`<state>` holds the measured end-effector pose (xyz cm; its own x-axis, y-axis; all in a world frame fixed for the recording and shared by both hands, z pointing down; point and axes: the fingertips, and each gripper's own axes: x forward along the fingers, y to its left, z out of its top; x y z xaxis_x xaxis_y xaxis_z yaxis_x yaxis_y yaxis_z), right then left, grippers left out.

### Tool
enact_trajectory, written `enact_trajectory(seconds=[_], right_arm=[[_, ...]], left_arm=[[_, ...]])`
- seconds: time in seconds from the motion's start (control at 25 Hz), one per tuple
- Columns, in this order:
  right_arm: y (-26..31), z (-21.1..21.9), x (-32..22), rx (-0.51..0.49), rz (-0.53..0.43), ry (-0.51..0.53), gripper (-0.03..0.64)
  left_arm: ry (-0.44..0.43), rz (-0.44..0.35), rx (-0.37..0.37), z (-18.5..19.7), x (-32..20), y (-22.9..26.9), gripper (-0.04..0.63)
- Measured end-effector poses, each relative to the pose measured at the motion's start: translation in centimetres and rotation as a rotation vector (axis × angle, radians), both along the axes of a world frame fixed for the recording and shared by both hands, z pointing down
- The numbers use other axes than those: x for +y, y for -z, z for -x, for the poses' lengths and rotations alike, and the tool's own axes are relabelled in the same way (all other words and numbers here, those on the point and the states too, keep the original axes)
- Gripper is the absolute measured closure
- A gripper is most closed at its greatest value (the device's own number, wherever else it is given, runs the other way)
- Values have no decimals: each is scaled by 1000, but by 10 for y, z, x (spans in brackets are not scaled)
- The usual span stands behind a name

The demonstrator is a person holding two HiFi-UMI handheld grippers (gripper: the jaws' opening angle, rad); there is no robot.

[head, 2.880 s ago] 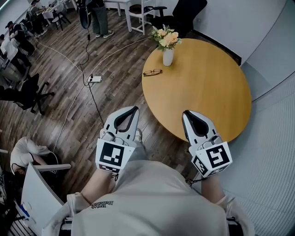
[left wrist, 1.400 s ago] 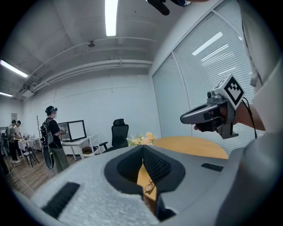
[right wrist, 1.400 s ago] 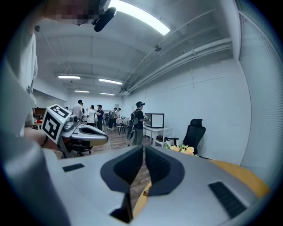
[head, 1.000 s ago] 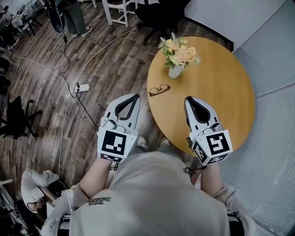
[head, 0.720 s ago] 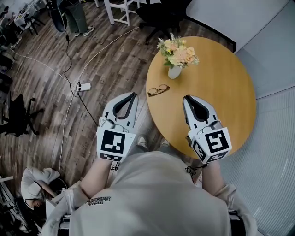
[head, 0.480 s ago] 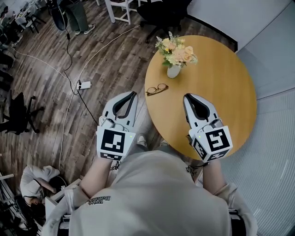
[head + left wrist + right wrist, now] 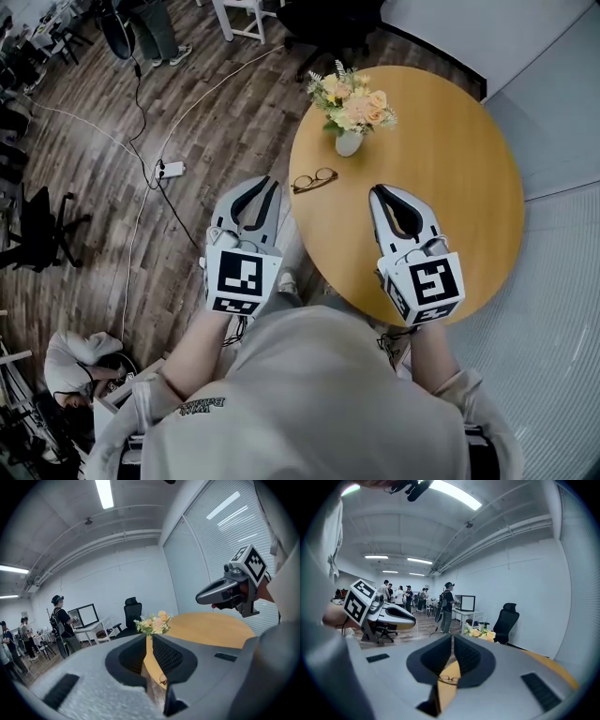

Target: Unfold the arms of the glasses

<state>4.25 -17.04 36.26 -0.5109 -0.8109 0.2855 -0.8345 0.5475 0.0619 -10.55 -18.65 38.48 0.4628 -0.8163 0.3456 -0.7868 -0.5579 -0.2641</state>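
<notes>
Glasses — apart, ahead of fingers

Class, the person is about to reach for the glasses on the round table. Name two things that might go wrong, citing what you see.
1. The glasses lie close to the table edge; a nudge from the left hand-held gripper might push them off.
2. The vase of flowers stands just behind them, so an overreaching right hand-held gripper might tip it.
</notes>
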Motion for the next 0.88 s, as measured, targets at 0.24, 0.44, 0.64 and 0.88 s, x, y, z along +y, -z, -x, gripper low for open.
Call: enact_trajectory(seconds=[0.24,0.44,0.64,0.88], right_arm=[[-13,-6,-14,-17,19,-4,580],[-24,-9,-24,-56,51,-4,580],[-43,-13,-37,-60,84,-9,580],[-60,-15,-51,-76,121,-12,580]], left_arm=[[2,38,-37,-12,-13,-23,498],[-29,51,-89,-26,-23,-38,489],[-41,88,-138,-34,-32,-63,480],[-57,121,-192,-42,-46,-91,480]])
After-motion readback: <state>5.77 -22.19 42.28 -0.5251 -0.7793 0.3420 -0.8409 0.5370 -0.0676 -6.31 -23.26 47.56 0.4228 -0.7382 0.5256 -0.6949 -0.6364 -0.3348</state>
